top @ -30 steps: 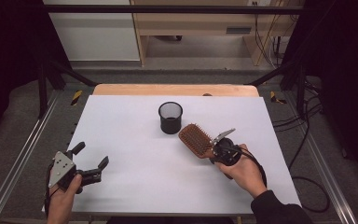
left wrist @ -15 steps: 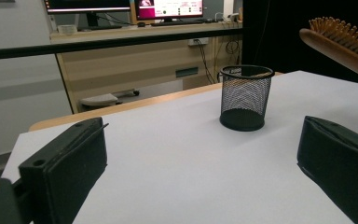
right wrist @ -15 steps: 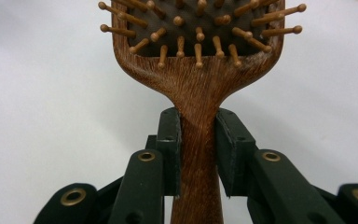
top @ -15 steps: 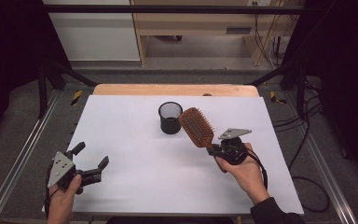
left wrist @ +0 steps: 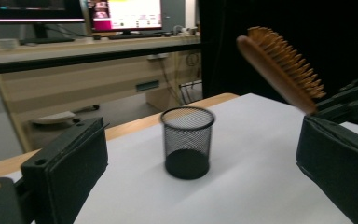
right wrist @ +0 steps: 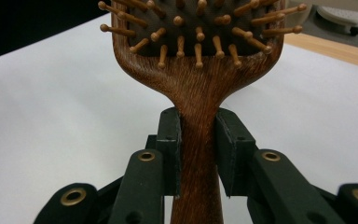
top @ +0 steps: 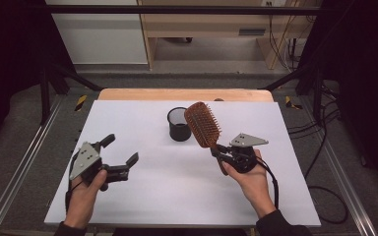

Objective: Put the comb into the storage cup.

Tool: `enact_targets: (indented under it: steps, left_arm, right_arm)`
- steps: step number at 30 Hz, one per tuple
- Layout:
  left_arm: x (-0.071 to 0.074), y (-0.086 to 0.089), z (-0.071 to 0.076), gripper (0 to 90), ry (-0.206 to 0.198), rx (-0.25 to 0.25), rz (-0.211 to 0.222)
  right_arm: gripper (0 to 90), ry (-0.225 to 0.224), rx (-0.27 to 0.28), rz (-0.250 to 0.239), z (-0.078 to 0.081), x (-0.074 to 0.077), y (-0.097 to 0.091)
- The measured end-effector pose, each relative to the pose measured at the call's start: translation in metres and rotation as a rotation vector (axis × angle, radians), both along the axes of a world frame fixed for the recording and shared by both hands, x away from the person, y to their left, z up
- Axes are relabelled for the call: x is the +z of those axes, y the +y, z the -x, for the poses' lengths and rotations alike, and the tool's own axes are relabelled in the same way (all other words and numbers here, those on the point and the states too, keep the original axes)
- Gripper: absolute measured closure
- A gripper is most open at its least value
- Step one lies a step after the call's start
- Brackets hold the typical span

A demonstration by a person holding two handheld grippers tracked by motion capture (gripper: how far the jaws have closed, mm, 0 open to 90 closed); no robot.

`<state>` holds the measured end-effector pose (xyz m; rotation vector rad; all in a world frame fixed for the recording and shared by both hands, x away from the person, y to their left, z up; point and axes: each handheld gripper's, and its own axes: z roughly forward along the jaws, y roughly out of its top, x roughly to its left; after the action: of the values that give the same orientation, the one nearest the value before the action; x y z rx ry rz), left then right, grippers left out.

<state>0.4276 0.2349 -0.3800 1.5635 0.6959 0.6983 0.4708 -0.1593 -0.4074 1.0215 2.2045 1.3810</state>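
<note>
The wooden hairbrush (top: pixel 203 124) is up in the air, just beside the black mesh cup (top: pixel 178 124) near the table's (top: pixel 285 196) far edge. My right gripper (right wrist: pixel 198 154) squeezes its handle. My left gripper (top: pixel 119 156) hangs wide apart. Next I think I tip the brush into the cup.

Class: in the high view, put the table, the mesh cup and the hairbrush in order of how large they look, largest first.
1. Table, by far the largest.
2. Hairbrush, longer than the cup, though it is lifted toward the camera, which may enlarge it.
3. Mesh cup, smallest.
</note>
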Motion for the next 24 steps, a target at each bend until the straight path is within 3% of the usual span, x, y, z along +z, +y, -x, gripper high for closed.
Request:
enact_targets:
  steps: [6,12,15,24]
  left_arm:
    - [0.013,-0.042,-0.016,2.4,0.035,-0.087,0.003]
    - [0.022,-0.076,-0.021,2.7,0.043,-0.152,0.016]
    - [0.025,-0.085,-0.023,2.9,0.054,-0.17,0.053]
    - [0.027,-0.1,-0.025,3.4,0.078,-0.182,0.094]
  right_arm:
    - [72.7,-0.035,0.023,-0.027,-0.001,0.005,0.01]
    - [72.7,-0.051,0.038,-0.068,-0.002,0.009,0.018]
    - [72.7,-0.059,0.043,-0.084,0.001,0.009,0.022]
    - [72.7,-0.089,0.069,-0.101,0.008,0.009,0.034]
